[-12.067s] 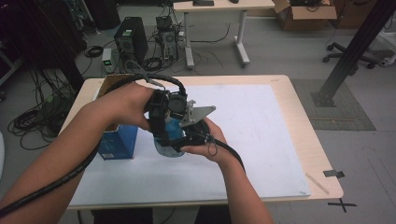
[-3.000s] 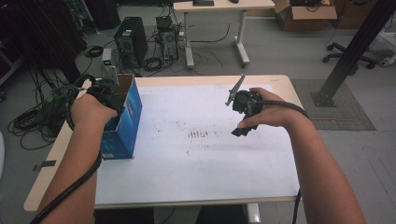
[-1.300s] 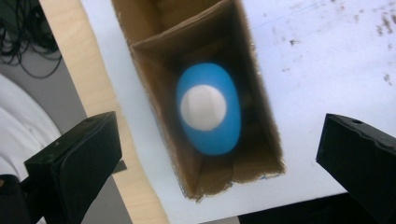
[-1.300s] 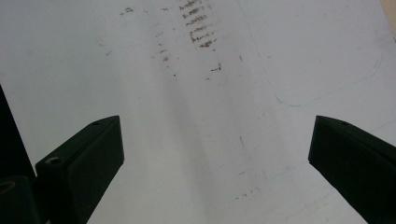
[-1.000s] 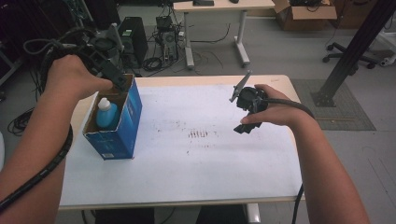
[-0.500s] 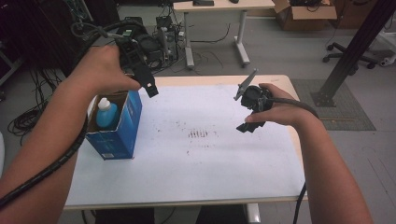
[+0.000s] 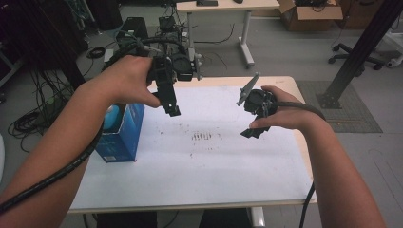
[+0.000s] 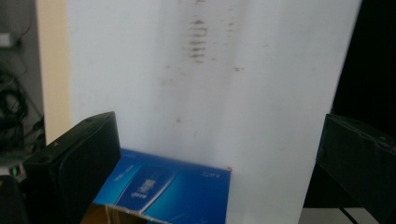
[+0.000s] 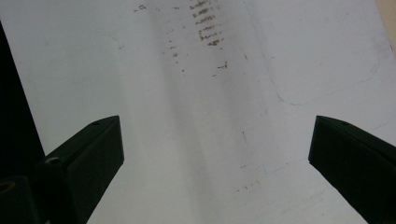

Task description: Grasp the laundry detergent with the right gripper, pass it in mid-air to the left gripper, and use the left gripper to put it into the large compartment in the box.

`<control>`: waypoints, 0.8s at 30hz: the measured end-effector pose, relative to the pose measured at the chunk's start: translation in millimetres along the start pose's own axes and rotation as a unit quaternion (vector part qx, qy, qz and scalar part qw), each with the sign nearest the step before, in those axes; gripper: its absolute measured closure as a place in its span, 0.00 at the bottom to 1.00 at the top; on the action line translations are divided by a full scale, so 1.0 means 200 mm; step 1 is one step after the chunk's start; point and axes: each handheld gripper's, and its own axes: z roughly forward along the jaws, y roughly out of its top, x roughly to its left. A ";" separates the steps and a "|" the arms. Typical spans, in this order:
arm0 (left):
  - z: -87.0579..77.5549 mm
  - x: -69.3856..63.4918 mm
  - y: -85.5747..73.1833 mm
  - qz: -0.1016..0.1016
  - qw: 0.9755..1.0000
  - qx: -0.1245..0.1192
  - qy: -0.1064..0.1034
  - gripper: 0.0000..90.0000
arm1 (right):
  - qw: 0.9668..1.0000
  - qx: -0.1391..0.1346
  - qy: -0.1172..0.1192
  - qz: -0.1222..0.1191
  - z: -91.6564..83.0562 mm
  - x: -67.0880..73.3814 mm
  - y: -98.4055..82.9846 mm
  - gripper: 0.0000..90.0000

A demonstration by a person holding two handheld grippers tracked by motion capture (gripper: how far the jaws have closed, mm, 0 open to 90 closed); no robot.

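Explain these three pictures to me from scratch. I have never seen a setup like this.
A person stands at a table, holding a hand-operated two-jaw gripper in each hand. The high view looks down from above: the left gripper is raised in the air, the right gripper hovers lower. The other two pictures come from cameras riding on each gripper, looking past its own black jaws. Both grippers are open and hold nothing. The light wooden table is covered by a white sheet with dark smudges. On the sheet stands an open blue cardboard box containing a blue bottle.

grey floor (image 7: 285, 52), tangled cables (image 7: 28, 118), desk (image 7: 228, 5), cardboard box (image 7: 311, 9), office chair (image 7: 354, 52)
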 end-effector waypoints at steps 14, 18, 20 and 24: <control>0.13 -0.03 -0.07 0.055 0.997 0.022 -0.041 0.00 | 0.999 0.034 0.014 -0.013 0.03 0.00 0.00 0.04; 0.15 -0.01 -0.09 0.049 0.997 0.022 -0.048 0.00 | 0.999 0.032 0.014 -0.009 0.04 -0.02 0.00 0.04; 0.16 0.00 -0.09 0.049 0.997 0.025 -0.047 0.00 | 0.999 0.029 0.018 -0.008 0.04 -0.03 0.00 0.04; 0.16 -0.01 -0.08 0.049 0.998 0.023 -0.044 0.00 | 0.999 0.044 0.025 -0.014 0.05 -0.03 0.01 0.04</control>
